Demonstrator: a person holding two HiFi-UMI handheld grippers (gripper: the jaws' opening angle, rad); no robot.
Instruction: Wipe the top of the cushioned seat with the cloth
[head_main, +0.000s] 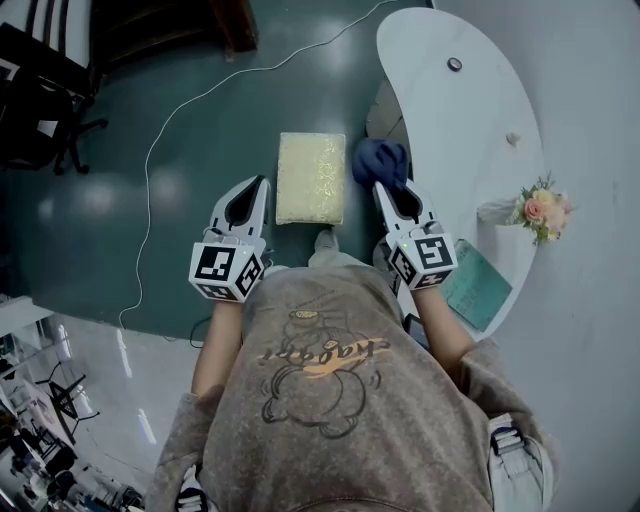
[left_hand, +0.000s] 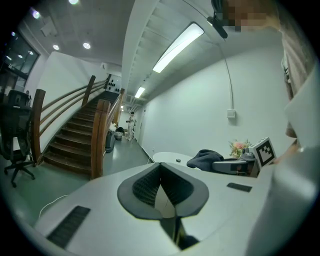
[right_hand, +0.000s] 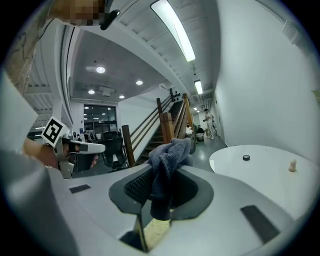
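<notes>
The cushioned seat (head_main: 311, 178) is a pale yellow rectangular pad standing on the dark green floor in front of me. In the right gripper view a strip of the seat (right_hand: 158, 228) shows beneath the jaws. My right gripper (head_main: 393, 187) hangs by the seat's right edge, shut on a bunched dark blue cloth (head_main: 380, 162). From its own camera the cloth (right_hand: 169, 152) sticks up out of the right gripper (right_hand: 165, 176). My left gripper (head_main: 246, 199) hovers left of the seat, shut and holding nothing. The left gripper (left_hand: 160, 168) has its pads together at the tips.
A white curved table (head_main: 460, 130) stands at the right, with a bunch of flowers (head_main: 541, 208), a teal booklet (head_main: 478, 285) and a small dark knob (head_main: 455, 64). A white cable (head_main: 165, 130) runs over the floor at the left. A black office chair (head_main: 40, 110) is far left. A wooden staircase (left_hand: 75, 135) rises ahead.
</notes>
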